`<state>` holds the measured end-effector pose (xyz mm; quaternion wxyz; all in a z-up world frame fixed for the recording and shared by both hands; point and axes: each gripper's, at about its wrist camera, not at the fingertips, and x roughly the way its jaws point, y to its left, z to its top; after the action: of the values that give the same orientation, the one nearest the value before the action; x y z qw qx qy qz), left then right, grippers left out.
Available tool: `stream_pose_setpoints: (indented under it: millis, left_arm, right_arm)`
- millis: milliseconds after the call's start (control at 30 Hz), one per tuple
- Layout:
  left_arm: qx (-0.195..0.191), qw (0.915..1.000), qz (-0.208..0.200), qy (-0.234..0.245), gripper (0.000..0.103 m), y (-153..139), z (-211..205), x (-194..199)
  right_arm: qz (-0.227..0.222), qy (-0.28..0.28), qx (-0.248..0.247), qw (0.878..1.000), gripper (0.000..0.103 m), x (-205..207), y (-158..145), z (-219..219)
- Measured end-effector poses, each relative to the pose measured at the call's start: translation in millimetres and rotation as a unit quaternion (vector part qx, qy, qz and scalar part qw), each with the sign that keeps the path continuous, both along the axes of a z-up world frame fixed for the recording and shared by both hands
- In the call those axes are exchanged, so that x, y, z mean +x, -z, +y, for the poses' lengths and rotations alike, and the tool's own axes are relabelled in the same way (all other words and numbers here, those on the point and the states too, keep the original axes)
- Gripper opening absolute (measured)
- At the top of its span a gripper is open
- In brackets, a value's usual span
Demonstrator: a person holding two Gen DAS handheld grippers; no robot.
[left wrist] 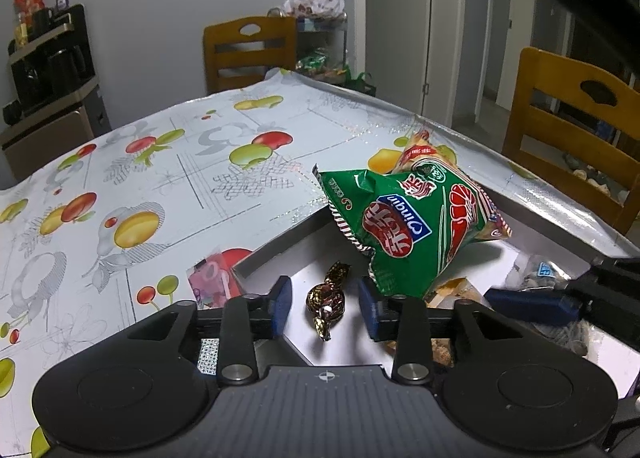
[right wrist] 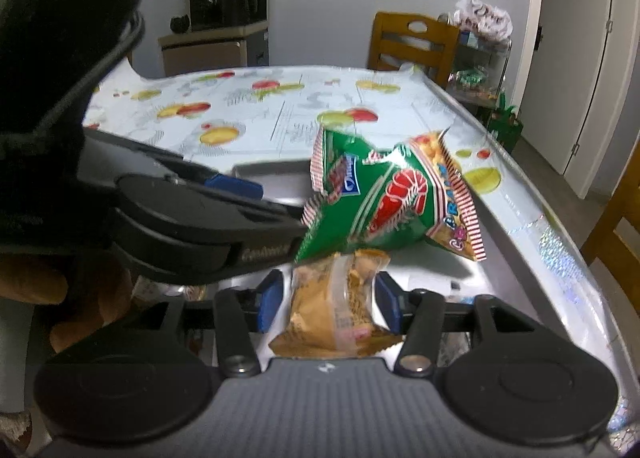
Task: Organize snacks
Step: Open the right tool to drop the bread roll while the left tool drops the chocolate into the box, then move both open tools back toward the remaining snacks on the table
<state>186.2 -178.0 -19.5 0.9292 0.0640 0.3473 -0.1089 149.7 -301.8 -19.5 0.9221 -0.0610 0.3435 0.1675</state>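
In the left wrist view, the left gripper (left wrist: 325,306) is hovering over a white box (left wrist: 276,254), its blue-padded jaws standing a little apart with clear gaps on both sides of a gold-and-brown wrapped candy (left wrist: 326,300). The candy is lying on the box floor between the pads, untouched by either. Just past the right pad, a green shrimp-cracker bag (left wrist: 408,218) is leaning tilted over the box's middle, and an orange snack bag (left wrist: 420,152) is sticking out behind it. At the far right of this view, the right gripper's blue pad and black arm are reaching into the box.

In the right wrist view, the right gripper (right wrist: 329,300) is sitting with its jaws moderately apart around a tan, clear-windowed snack packet (right wrist: 340,310). The packet is filling most of the gap; whether the pads are pressing it I cannot tell. The green bag is resting just beyond it, and the left gripper is crossing in from the left.

The box is sitting on a counter (left wrist: 160,178) covered by a fruit-print cloth. Beyond it, wooden chairs (left wrist: 248,50) are standing along the far edge.
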Motion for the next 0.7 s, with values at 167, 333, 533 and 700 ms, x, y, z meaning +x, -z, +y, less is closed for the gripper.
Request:
stream_pose_setpoints:
  millis: [167,333,533,700]
  left_arm:
    - [-0.004,0.9999,-0.011,0.000,0.053,-6.5,2.0,-7.9]
    - [-0.014,0.9997,-0.022,-0.003,0.073,-15.6,7.0,-18.1]
    - [-0.020,0.9995,-0.027,0.002,0.077,-23.6,13.2,-31.7]
    - [-0.025,0.9992,-0.031,0.005,0.078,-29.0,23.2,-45.6]
  right_arm:
    - [-0.013,0.010,0.011,1.000,0.075,-6.3,-11.0,-3.4]
    - [-0.014,0.015,0.015,1.000,0.076,-16.6,-19.8,-5.4]
    - [-0.018,0.015,0.008,1.000,0.077,-33.2,-26.9,-2.2]
    - [-0.024,0.024,0.018,0.999,0.077,-46.7,-36.6,-1.7]
